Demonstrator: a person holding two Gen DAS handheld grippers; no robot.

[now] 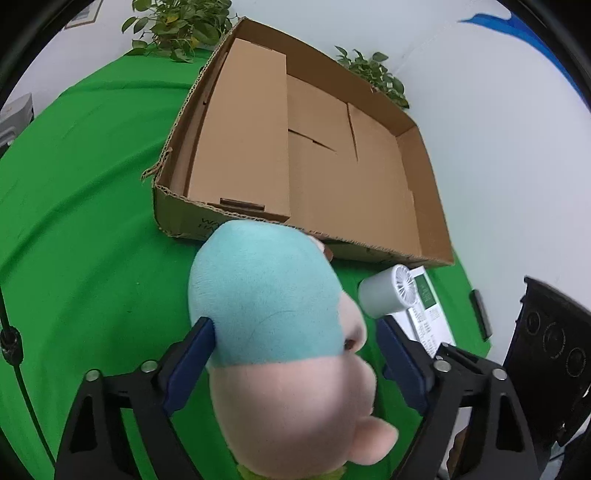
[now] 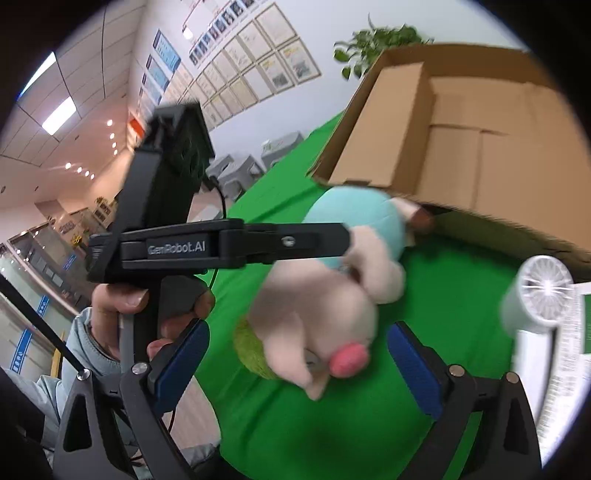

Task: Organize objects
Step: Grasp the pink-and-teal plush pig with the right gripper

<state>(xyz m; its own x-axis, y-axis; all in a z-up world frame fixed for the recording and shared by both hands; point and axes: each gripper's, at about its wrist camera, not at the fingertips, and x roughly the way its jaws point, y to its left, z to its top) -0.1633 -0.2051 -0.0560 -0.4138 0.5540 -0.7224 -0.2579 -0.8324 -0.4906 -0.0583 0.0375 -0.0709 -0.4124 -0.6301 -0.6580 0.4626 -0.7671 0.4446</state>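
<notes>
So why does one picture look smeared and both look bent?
Right wrist view: motion blur smears the plush toy, the cardboard box and the small white fan. Left wrist view: sharp, evenly lit, no harsh shadows. Both: the fisheye lens curves the green tablecloth and darkens the corners.

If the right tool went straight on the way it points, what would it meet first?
Probably the plush toy, which hangs between and just ahead of the right tool with its pads wide apart. The cardboard box lies beyond it, though depth is unclear.

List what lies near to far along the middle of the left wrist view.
left gripper → plush toy → cardboard box → potted plants at the wall.
</notes>
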